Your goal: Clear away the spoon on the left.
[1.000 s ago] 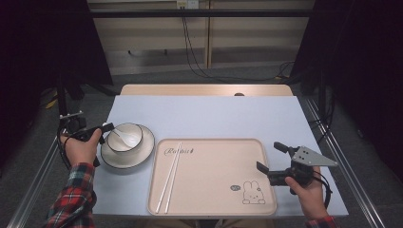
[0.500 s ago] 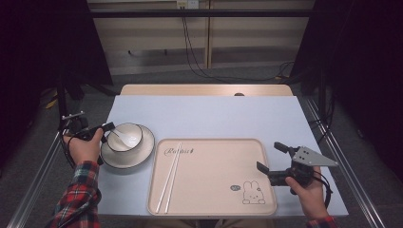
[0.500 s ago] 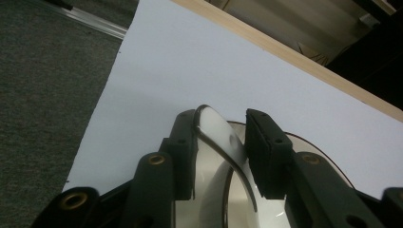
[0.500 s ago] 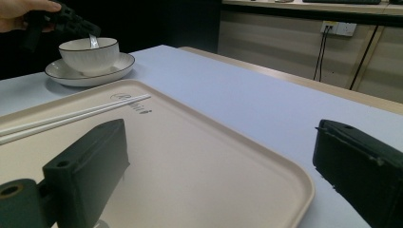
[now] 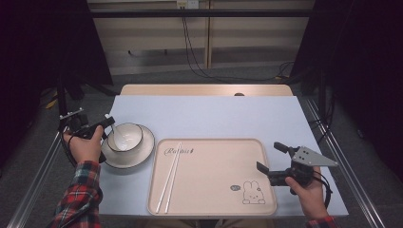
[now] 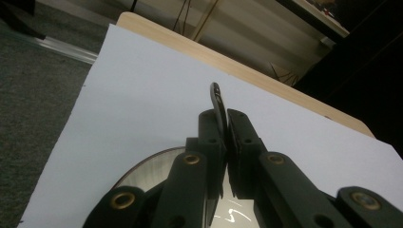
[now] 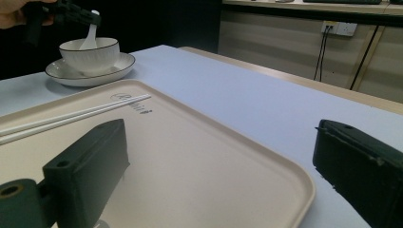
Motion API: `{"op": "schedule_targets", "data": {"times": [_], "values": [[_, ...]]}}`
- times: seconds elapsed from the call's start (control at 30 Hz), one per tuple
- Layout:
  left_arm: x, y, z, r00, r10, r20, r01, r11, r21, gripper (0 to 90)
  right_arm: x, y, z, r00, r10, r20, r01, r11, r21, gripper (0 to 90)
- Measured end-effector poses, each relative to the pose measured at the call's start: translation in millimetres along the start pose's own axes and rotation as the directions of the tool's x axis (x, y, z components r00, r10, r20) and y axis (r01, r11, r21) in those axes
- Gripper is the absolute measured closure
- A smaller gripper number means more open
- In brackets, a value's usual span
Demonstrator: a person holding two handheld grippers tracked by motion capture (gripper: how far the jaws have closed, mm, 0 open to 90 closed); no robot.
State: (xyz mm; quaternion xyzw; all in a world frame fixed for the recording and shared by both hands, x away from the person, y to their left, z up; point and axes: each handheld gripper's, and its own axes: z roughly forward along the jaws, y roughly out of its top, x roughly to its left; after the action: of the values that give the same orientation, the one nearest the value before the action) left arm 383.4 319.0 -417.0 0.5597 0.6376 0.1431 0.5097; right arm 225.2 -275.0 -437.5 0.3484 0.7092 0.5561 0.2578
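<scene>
Item: small white ceramic spoon (image 7: pixel 90 34). It is pinched by its handle in my left tool (image 5: pixel 105 124), its scoop down inside the white black-rimmed ceramic bowl (image 5: pixel 126 137). The handle tip stands up between the two black jaws, which are nearly closed on it, as the left gripper view shows. I judge that I hold it high on the handle so the jaws stay clear of the bowl's rim while the scoop comes out or goes in.

Item: bowl, as above. It sits centred on a white black-rimmed saucer (image 5: pixel 142 154), at the left of the pale blue worktop (image 5: pixel 214 116), just beside the tray.

Item: beige rectangular plastic tray with a rabbit print (image 5: pixel 214 171). It lies at the front middle of the worktop. A pair of white chopsticks (image 5: pixel 170 176) lies along its left side, leaving the middle free, likely for the dishes.

Item: my right tool (image 5: pixel 273 159). It hovers over the tray's right edge with its jaws wide apart and nothing between them. I judge it is waiting its turn.

Change against the earlier frames: the left tool now sits a little higher and farther back over the bowl's left rim, with the spoon raised somewhat. The right tool, tray, chopsticks and saucer are unmoved.
</scene>
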Motion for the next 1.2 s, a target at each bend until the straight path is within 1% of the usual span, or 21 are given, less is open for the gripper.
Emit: {"op": "schedule_targets", "data": {"times": [0.1,0.13,0.17,0.4,0.43,0.47,0.5,0.53,0.63,0.67,0.7,0.77,0.8,0.83,0.9,0.93,0.97,1.03,1.07,1.17,1.2], "values": [[-4.7,0.9,-1.2,0.9997,-0.003,0.025,0.003,0.9998,-0.022,85.8,0.1,0.1,0.1,1.0000,-0.001,-0.001,0.001,1.000,-0.001,3.8],[-6.8,2.1,-2.4,0.9989,0.005,0.046,-0.004,0.9997,-0.026,85.8,0.2,0.1,0.1,1.0000,-0.001,-0.001,0.001,1.000,0.000,3.8],[-9.5,3.0,-2.9,0.9993,0.010,0.035,-0.008,0.9992,-0.040,85.8,0.2,0.1,0.2,1.0000,-0.002,0.000,0.002,1.000,0.000,3.8],[-24.0,12.4,-10.5,0.9953,0.049,0.084,-0.043,0.9964,-0.073,85.8,0.1,0.0,0.5,1.0000,-0.003,0.003,0.003,1.000,-0.002,3.8],[-30.6,15.5,-13.8,0.9922,0.073,0.101,-0.065,0.9947,-0.080,85.8,0.0,0.1,0.4,1.0000,-0.006,0.005,0.006,1.000,-0.003,3.8],[-30.6,15.5,-13.8,0.9922,0.073,0.101,-0.065,0.9947,-0.080,85.8,0.0,0.1,0.4,1.0000,-0.006,0.005,0.006,1.000,-0.003,3.8],[-35.7,16.8,-14.9,0.9902,0.070,0.121,-0.059,0.9944,-0.088,85.8,0.1,0.0,0.4,1.0000,-0.004,0.004,0.004,1.000,-0.003,3.7],[-42.3,18.6,-16.8,0.9862,0.085,0.142,-0.072,0.9932,-0.091,85.8,0.0,0.1,0.4,1.0000,-0.007,0.006,0.007,1.000,-0.005,3.7],[-54.1,21.6,-19.5,0.9781,0.113,0.175,-0.098,0.9912,-0.088,85.8,0.2,0.1,0.4,1.0000,-0.006,0.007,0.006,1.000,-0.006,3.7],[-54.1,21.6,-19.5,0.9781,0.113,0.175,-0.098,0.9912,-0.088,85.8,0.2,0.1,0.4,1.0000,-0.006,0.007,0.006,1.000,-0.006,3.7],[-62.5,23.3,-21.1,0.9735,0.121,0.194,-0.105,0.9904,-0.090,85.8,0.3,0.0,0.5,0.9999,-0.008,0.009,0.008,1.000,-0.007,3.5],[-69.8,23.8,-21.5,0.9641,0.104,0.244,-0.089,0.9934,-0.073,85.8,0.2,0.2,0.5,0.9999,-0.011,0.009,0.011,1.000,-0.010,3.5],[-69.8,23.8,-21.5,0.9641,0.104,0.244,-0.089,0.9934,-0.073,85.8,0.1,0.3,0.2,0.9998,-0.013,0.012,0.013,1.000,-0.011,3.5],[-76.6,23.7,-21.4,0.9531,0.096,0.287,-0.085,0.9951,-0.050,85.8,0.3,0.3,0.4,0.9999,-0.010,0.011,0.010,1.000,-0.017,3.4],[-83.4,22.5,-20.5,0.9457,0.098,0.310,-0.092,0.9951,-0.035,85.8,0.4,0.4,0.1,0.9999,-0.007,0.013,0.007,1.000,-0.018,3.2],[-87.0,21.8,-20.2,0.9371,0.112,0.331,-0.115,0.9933,-0.009,85.8,0.2,0.3,0.2,0.9999,-0.008,0.013,0.009,1.000,-0.018,3.2],[-90.1,20.6,-19.3,0.9341,0.101,0.342,-0.109,0.9940,0.003,85.8,0.0,0.2,-0.2,0.9999,-0.007,0.013,0.007,1.000,-0.013,3.2],[-96.6,17.5,-16.2,0.9155,0.087,0.393,-0.116,0.9920,0.050,85.8,0.0,0.3,0.1,0.9999,-0.009,0.010,0.009,1.000,-0.015,3.2],[-98.5,16.4,-15.1,0.9096,0.082,0.407,-0.117,0.9911,0.063,85.8,0.0,0.3,0.3,0.9999,-0.011,0.012,0.011,1.000,-0.018,3.3],[-106.2,11.7,-11.2,0.8958,0.084,0.436,-0.146,0.9832,0.110,85.8,0.4,0.3,0.2,0.9999,-0.004,0.010,0.004,1.000,-0.017,3.3],[-106.2,11.7,-11.2,0.8958,0.084,0.436,-0.146,0.9832,0.110,85.8,0.4,0.3,0.2,0.9999,-0.004,0.010,0.004,1.000,-0.017,3.3]]}}
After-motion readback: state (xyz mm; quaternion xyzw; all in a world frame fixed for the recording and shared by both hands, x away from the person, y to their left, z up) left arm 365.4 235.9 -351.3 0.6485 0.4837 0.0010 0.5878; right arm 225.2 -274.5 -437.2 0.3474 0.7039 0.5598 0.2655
